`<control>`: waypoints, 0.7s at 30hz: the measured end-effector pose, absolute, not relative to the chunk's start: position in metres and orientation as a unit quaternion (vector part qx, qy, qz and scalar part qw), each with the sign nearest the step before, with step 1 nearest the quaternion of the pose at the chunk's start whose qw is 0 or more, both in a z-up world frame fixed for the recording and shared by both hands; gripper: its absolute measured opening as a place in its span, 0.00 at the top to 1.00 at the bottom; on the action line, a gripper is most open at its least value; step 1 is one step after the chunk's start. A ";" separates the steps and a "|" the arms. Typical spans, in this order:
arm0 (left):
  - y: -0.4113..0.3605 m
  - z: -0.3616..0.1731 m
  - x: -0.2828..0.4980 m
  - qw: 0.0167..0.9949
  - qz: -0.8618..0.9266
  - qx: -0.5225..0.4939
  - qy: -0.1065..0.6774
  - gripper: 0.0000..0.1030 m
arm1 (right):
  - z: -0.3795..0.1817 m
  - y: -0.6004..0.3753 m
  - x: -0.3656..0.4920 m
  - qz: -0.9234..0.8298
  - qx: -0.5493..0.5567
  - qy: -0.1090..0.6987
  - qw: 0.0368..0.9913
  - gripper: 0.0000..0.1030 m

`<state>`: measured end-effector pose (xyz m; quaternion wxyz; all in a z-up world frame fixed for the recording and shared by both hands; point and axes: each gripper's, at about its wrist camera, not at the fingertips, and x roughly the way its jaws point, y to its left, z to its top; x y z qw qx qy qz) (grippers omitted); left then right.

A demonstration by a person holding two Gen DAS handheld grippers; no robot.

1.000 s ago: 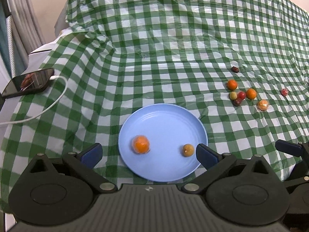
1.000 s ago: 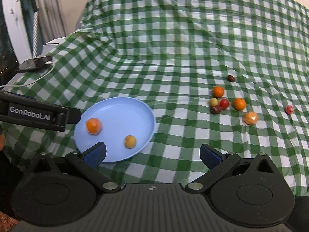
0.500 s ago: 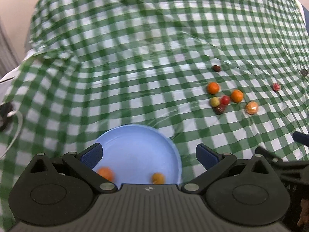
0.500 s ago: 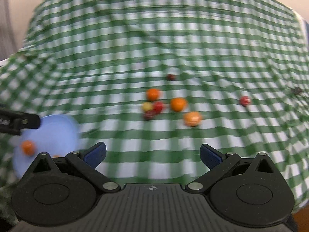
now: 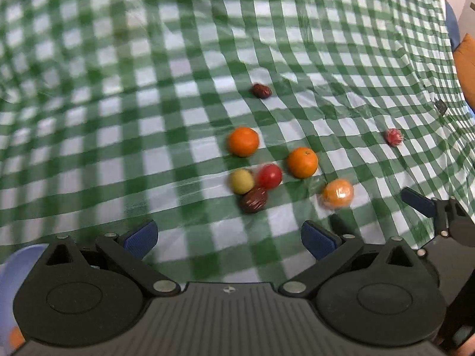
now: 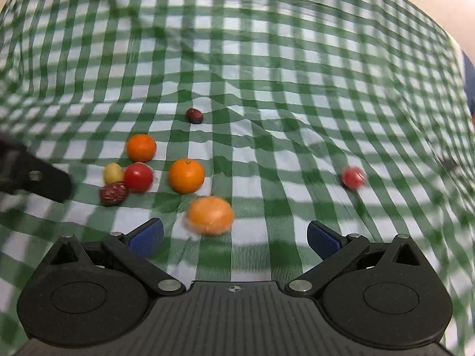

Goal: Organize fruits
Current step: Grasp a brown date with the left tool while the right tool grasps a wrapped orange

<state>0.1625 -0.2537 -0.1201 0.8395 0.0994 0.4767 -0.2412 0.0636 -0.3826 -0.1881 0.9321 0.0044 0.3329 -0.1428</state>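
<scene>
Several small fruits lie loose on the green checked cloth (image 5: 148, 89). In the left wrist view I see two oranges (image 5: 243, 141) (image 5: 302, 162), a red tomato (image 5: 269, 175), a yellow fruit (image 5: 242, 181), a dark date (image 5: 254, 200) and a wrapped orange (image 5: 338, 193). My left gripper (image 5: 228, 240) is open just short of the date, holding nothing. My right gripper (image 6: 234, 237) is open, with the wrapped orange (image 6: 210, 215) just ahead between its fingers, untouched. The blue plate (image 5: 17, 264) shows only at the lower left edge.
A second dark date (image 5: 261, 90) lies farther back and a wrapped red fruit (image 5: 394, 137) sits off to the right. The right gripper's fingers (image 5: 415, 201) reach in at the left view's right side. An orange object (image 5: 464, 65) stands past the cloth's right edge.
Both grippers have swung right from the blue plate toward the fruit cluster. The plate has slid nearly out of the left view and left the right view. Both stay open.
</scene>
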 end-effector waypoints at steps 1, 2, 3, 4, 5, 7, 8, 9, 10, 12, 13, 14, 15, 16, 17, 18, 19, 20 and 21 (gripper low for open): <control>-0.260 -0.127 0.170 0.835 -0.242 0.095 0.485 0.00 | -0.191 -0.386 0.068 -0.135 0.001 0.325 0.936 0.01; -0.265 -0.133 0.178 0.831 -0.241 0.090 0.493 0.00 | -0.195 -0.390 0.073 -0.131 -0.001 0.316 0.940 0.01; -0.269 -0.139 0.184 0.827 -0.243 0.084 0.499 0.00 | -0.199 -0.394 0.078 -0.129 -0.002 0.315 0.940 0.01; -0.273 -0.144 0.189 0.825 -0.243 0.082 0.504 0.00 | -0.203 -0.398 0.083 -0.128 0.001 0.319 0.939 0.02; -0.277 -0.149 0.193 0.822 -0.242 0.082 0.509 0.00 | -0.208 -0.403 0.087 -0.129 0.010 0.327 0.936 0.04; -0.282 -0.156 0.198 0.821 -0.242 0.083 0.511 0.02 | -0.217 -0.413 0.092 -0.122 0.037 0.349 0.928 0.11; -0.282 -0.158 0.199 0.822 -0.240 0.085 0.509 0.05 | -0.218 -0.416 0.091 -0.119 0.047 0.348 0.929 0.16; -0.284 -0.160 0.198 0.824 -0.239 0.088 0.507 0.19 | -0.217 -0.417 0.090 -0.118 0.049 0.344 0.930 0.30; -0.285 -0.162 0.198 0.823 -0.240 0.090 0.507 0.40 | -0.216 -0.418 0.089 -0.117 0.045 0.341 0.932 0.37; -0.285 -0.164 0.196 0.828 -0.238 0.092 0.499 0.59 | -0.216 -0.417 0.088 -0.114 0.037 0.337 0.934 0.59; -0.284 -0.164 0.196 0.829 -0.244 0.091 0.495 0.75 | -0.216 -0.417 0.088 -0.113 0.037 0.337 0.934 0.59; -0.283 -0.164 0.197 0.827 -0.250 0.087 0.496 0.75 | -0.216 -0.418 0.086 -0.113 0.037 0.336 0.935 0.59; -0.281 -0.164 0.197 0.826 -0.252 0.081 0.497 0.75 | -0.217 -0.418 0.084 -0.113 0.037 0.335 0.935 0.59; -0.278 -0.162 0.197 0.827 -0.254 0.078 0.496 0.75 | -0.217 -0.419 0.083 -0.114 0.038 0.334 0.935 0.59; -0.275 -0.159 0.194 0.830 -0.254 0.081 0.491 0.75 | -0.216 -0.421 0.082 -0.118 0.038 0.331 0.935 0.59; -0.274 -0.156 0.192 0.833 -0.252 0.088 0.484 0.75 | -0.216 -0.422 0.082 -0.122 0.037 0.328 0.936 0.59; -0.271 -0.152 0.188 0.836 -0.251 0.095 0.478 0.75 | -0.212 -0.421 0.080 -0.126 0.037 0.325 0.936 0.59; -0.267 -0.147 0.184 0.839 -0.251 0.099 0.473 0.75 | -0.209 -0.417 0.078 -0.130 0.037 0.323 0.937 0.59; -0.262 -0.142 0.179 0.840 -0.251 0.103 0.469 0.75 | -0.208 -0.418 0.077 -0.135 0.037 0.321 0.937 0.59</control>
